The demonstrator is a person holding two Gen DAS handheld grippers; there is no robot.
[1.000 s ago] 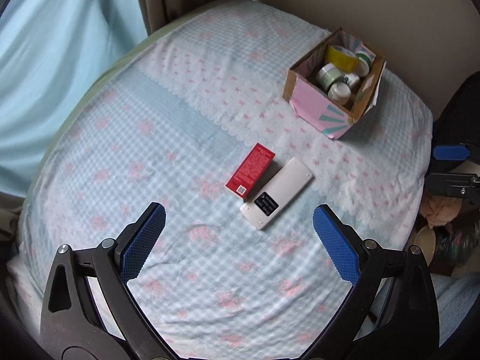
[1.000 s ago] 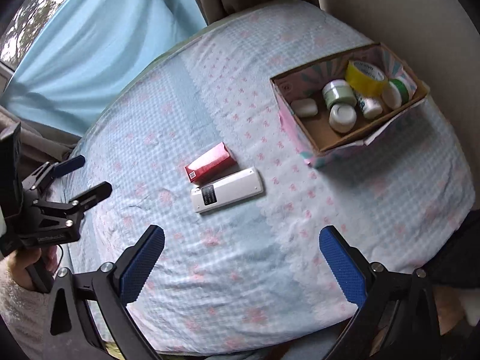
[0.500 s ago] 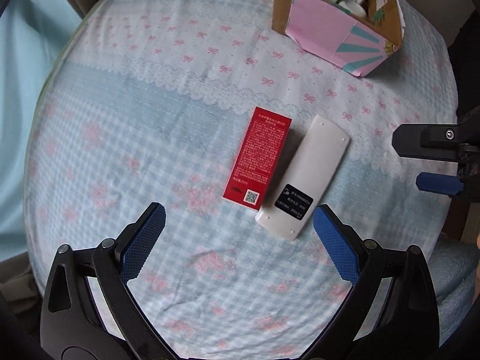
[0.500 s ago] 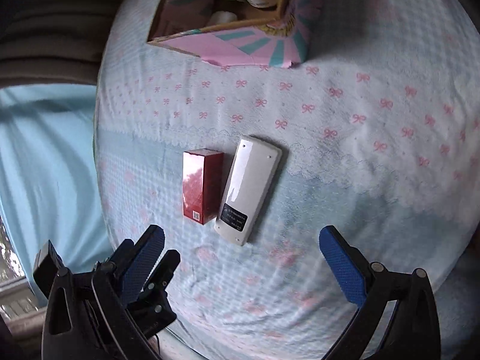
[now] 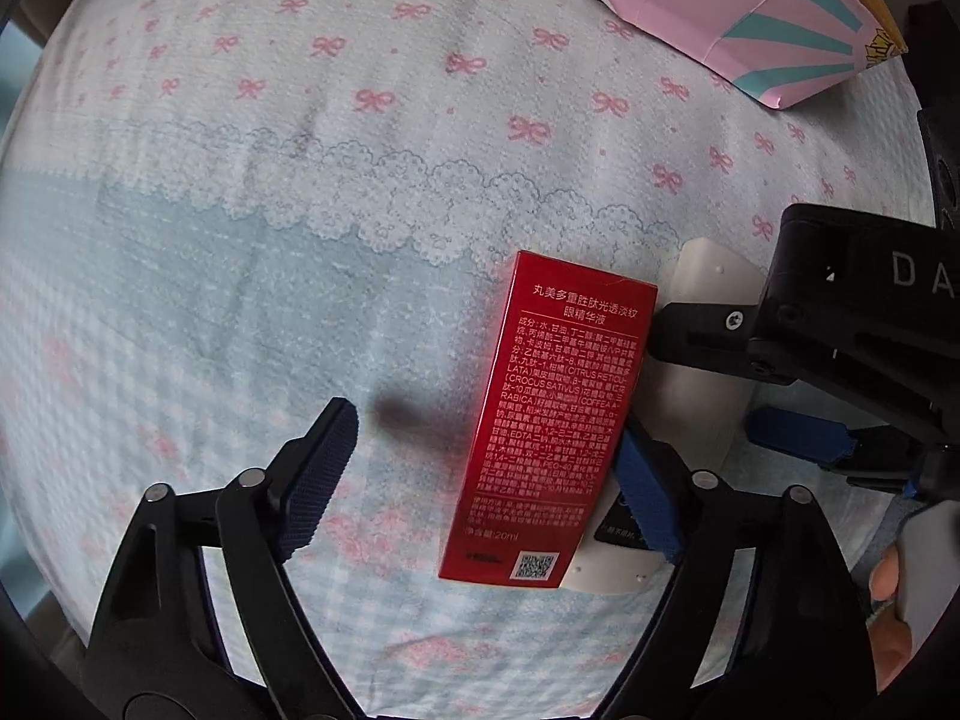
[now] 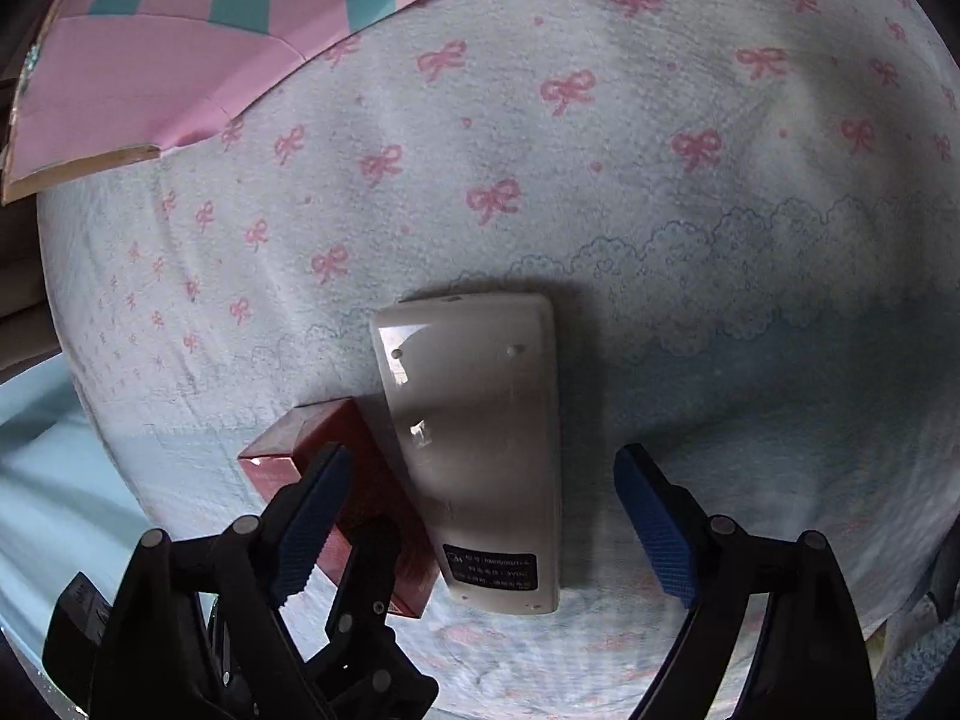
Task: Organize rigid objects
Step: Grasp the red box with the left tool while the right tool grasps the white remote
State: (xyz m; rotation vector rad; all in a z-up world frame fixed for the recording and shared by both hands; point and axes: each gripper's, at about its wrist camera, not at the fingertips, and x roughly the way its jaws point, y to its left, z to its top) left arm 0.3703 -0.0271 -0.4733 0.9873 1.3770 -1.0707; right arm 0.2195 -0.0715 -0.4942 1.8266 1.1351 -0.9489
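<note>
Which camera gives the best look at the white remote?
The right wrist view: the white remote lies back up, nearly whole, between the right gripper's open fingers. In the left wrist view only slivers of it show, hidden behind the red box and the right gripper.

Red carton (image 5: 543,420) against remote (image 6: 480,456) (no gap)

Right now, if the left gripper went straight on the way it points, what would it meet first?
Probably the red box, which lies between the left gripper's closing jaws; depth is hard to judge, and one finger may touch the white remote beside it.
</note>
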